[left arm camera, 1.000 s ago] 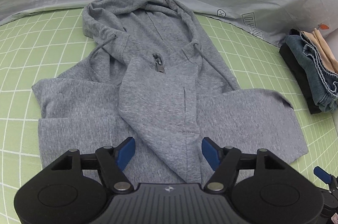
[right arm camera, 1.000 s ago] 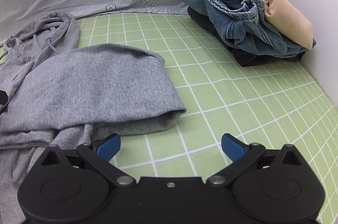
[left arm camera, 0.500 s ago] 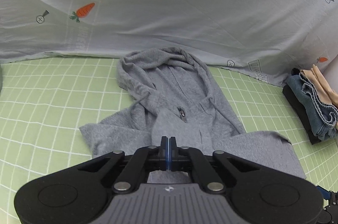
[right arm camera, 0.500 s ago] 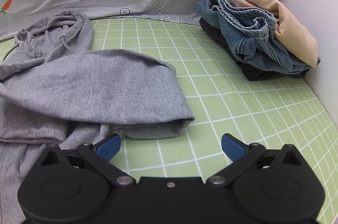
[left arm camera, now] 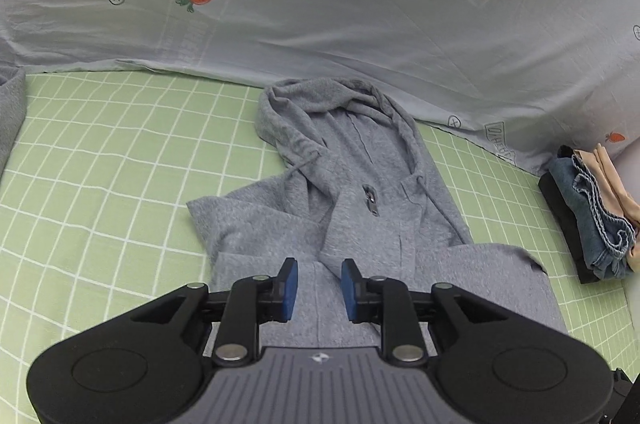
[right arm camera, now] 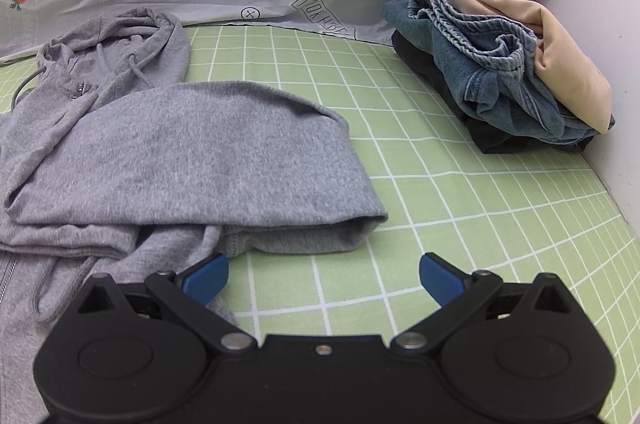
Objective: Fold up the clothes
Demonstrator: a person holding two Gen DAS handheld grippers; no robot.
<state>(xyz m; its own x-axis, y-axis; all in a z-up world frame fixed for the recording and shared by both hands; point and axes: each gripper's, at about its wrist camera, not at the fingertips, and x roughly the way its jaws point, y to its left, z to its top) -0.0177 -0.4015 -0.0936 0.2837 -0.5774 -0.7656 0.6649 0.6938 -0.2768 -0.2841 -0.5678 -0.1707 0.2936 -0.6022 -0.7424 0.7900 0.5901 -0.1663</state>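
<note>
A grey zip hoodie (left arm camera: 360,216) lies on the green checked sheet (left arm camera: 104,191), hood toward the back, both sleeves folded across its body. My left gripper (left arm camera: 316,284) hovers above the hoodie's lower middle; its jaws are opening and nothing is between the blue pads. In the right wrist view the same hoodie (right arm camera: 192,151) fills the left side, its folded sleeve cuff lying just beyond my right gripper (right arm camera: 323,274), which stands wide open over bare sheet, holding nothing.
A stack of folded clothes (right arm camera: 512,63), black, denim and beige, sits at the right by a white wall (right arm camera: 608,23). A pale carrot-print sheet (left arm camera: 320,3) rises behind the hoodie. Another grey fabric edge (left arm camera: 10,111) shows at far left.
My left gripper shut, rose and drew back from the hoodie, then began parting its jaws again. The right gripper stayed open and moved only slightly.
</note>
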